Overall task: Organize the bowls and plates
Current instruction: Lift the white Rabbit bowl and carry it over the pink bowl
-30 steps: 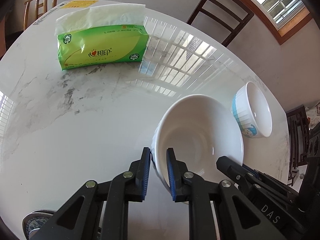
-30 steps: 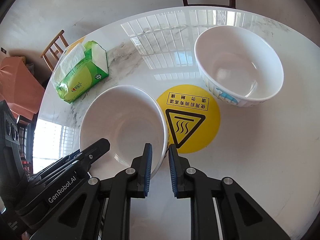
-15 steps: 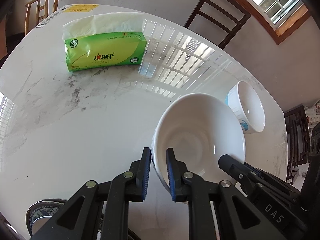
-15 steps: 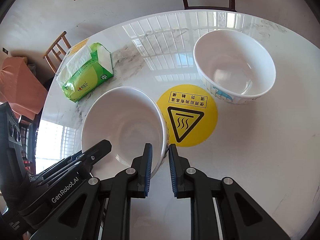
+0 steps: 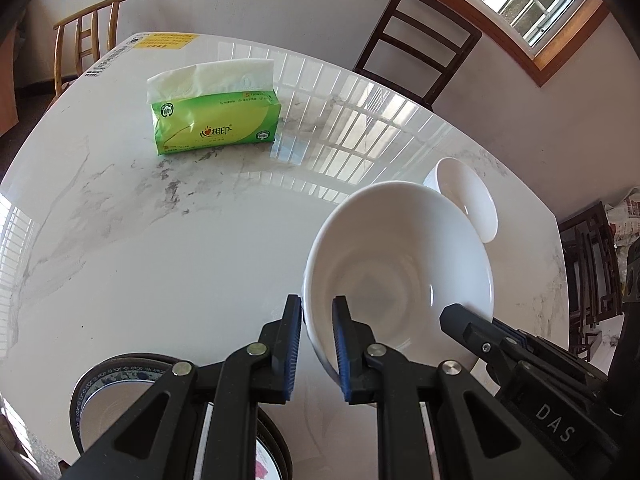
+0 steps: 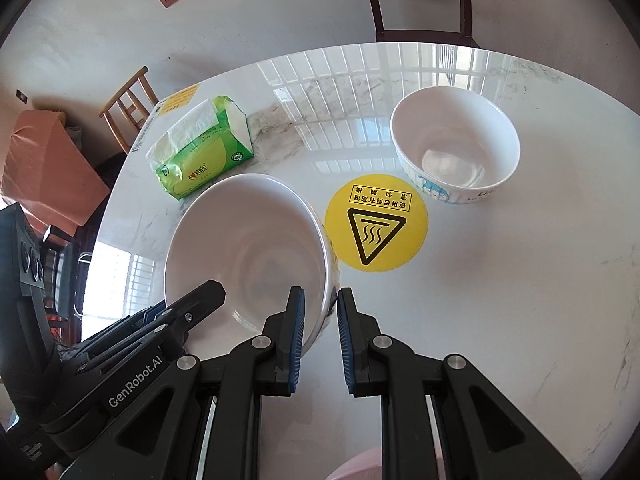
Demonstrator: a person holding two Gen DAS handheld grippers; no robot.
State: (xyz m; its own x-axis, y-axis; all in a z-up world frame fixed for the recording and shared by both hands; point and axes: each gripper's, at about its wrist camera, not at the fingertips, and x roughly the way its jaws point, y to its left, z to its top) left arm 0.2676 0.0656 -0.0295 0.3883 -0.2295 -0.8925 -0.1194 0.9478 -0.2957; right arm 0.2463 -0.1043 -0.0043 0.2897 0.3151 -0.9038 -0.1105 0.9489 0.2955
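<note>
A large white bowl point(image 5: 400, 276) point(image 6: 248, 248) hangs above the marble table, held from both sides. My left gripper point(image 5: 317, 344) is shut on its left rim, and my right gripper point(image 6: 321, 332) is shut on the opposite rim. In the left wrist view the right gripper point(image 5: 496, 340) shows at the bowl's far edge. In the right wrist view the left gripper point(image 6: 180, 312) reaches in at the lower left. A second white bowl with blue print point(image 6: 456, 152) point(image 5: 468, 200) stands on the table beyond. Dark-rimmed patterned plates point(image 5: 116, 400) lie stacked at the near left.
A green tissue pack point(image 5: 214, 120) point(image 6: 202, 156) lies at the table's far side. A round yellow warning sticker point(image 6: 376, 228) sits on the marble point(image 5: 140, 240) between the bowls. Wooden chairs point(image 5: 420, 44) stand around the table, and a window is at the upper right.
Both grippers have risen with the large bowl between them. The table, tissue pack and second bowl look smaller and farther, and the stacked plates have come into the left wrist view.
</note>
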